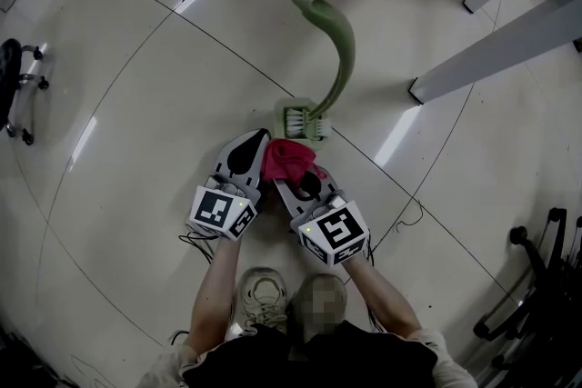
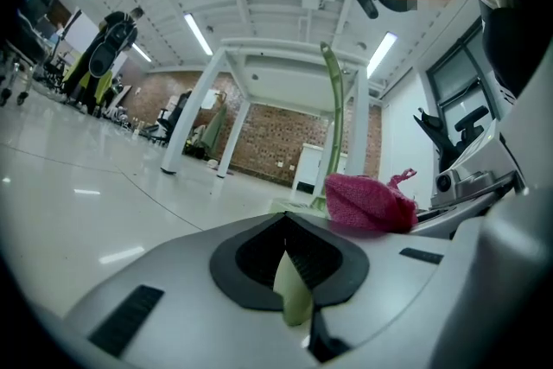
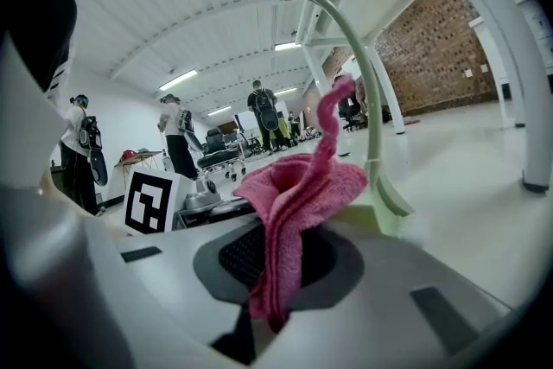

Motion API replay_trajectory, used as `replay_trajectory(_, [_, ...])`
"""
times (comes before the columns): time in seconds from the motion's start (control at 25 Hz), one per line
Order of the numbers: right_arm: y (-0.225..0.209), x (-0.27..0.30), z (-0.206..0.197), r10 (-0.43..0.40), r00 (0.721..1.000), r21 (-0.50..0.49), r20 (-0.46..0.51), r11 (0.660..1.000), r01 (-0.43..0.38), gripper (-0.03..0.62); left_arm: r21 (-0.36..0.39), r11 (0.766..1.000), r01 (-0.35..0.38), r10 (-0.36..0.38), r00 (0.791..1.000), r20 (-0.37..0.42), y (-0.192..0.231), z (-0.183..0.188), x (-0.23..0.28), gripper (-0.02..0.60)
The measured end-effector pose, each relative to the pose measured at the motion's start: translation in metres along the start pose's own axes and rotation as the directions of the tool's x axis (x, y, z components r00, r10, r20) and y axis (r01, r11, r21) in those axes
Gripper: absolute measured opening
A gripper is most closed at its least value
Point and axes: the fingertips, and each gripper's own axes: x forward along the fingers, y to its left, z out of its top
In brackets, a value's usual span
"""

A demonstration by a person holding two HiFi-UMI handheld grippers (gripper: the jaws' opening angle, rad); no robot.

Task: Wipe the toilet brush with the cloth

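Right gripper [image 1: 296, 180] grasps the pink cloth [image 1: 287, 159], just at 6 o'clock of the toilet brush [image 1: 341, 50] head; left gripper [image 1: 257, 141] is clenched on a pale green sliver [image 2: 294, 289]; table legs [image 1: 509, 45] bound 2 o'clock; bare floor [image 1: 118, 104] opens toward 10 o'clock.

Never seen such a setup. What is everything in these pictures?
toilet brush: one, pale green, standing on floor, centre
cloth: one, pink, clamped by right gripper
sliver: one, pale green, clamped by left gripper, origin unclear
table legs: several, white, upper right
chairs: two, black, left edge, lower right
shoe: one, pale, bottom centre
left gripper: one, grey, shut on sliver
right gripper: one, grey, shut on cloth
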Motion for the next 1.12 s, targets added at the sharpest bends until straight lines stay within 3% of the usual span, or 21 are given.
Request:
replay_trajectory(0.16, [0.0,-0.004,0.003,0.005,1.0,-0.006,0.005,1.0,-0.005,0.031,-0.059,0.998,0.021,-0.017,0.997,0.073,0.016,0.016,-0.015,0.006])
replay_trajectory(0.28, [-0.01,-0.021,-0.007,-0.035,0.999,0.013,-0.011,0.999,0.035,0.031,-0.023,0.991,0.131,-0.129,0.988,0.088,0.012,0.031,-0.022,0.008])
replay_trajectory(0.32, [-0.016,-0.027,-0.013,-0.055,0.998,0.029,-0.022,0.998,0.055,0.031,-0.009,0.984,0.178,-0.176,0.981,0.085,0.007,0.035,-0.023,0.035])
replay_trajectory(0.4, [-0.029,-0.038,-0.024,-0.091,0.995,0.057,-0.044,0.994,0.093,0.032,0.024,0.963,0.267,-0.268,0.962,0.059,-0.003,0.037,-0.021,0.303])
replay_trajectory(0.44, [-0.035,-0.043,-0.026,-0.105,0.993,0.065,-0.05,0.992,0.108,0.032,0.057,0.949,0.309,-0.311,0.95,0.026,-0.008,0.035,-0.018,0.352])
replay_trajectory(0.56, [-0.048,-0.051,-0.028,-0.135,0.989,0.075,-0.055,0.987,0.139,0.031,0.147,0.887,0.438,-0.421,0.897,-0.133,-0.024,0.016,-0.002,0.384])
replay_trajectory(0.68, [-0.057,-0.052,-0.028,-0.163,0.985,0.087,-0.06,0.982,0.168,0.032,0.117,0.85,0.514,-0.489,0.852,-0.188,-0.032,0.006,0.015,0.431])
replay_trajectory(0.88, [-0.064,-0.048,-0.023,-0.163,0.985,0.088,-0.054,0.982,0.167,0.031,0.114,0.83,0.547,-0.512,0.826,-0.234,-0.036,-0.009,0.033,0.454])
replay_trajectory(1.0, [-0.065,-0.048,-0.024,-0.158,0.986,0.096,-0.057,0.982,0.163,0.031,0.103,0.816,0.57,-0.539,0.812,-0.224,-0.034,-0.005,0.04,0.454])
replay_trajectory(1.12, [-0.066,-0.047,-0.026,-0.156,0.986,0.101,-0.063,0.982,0.162,0.031,0.134,0.782,0.608,-0.565,0.783,-0.26,-0.035,-0.002,0.046,0.454])
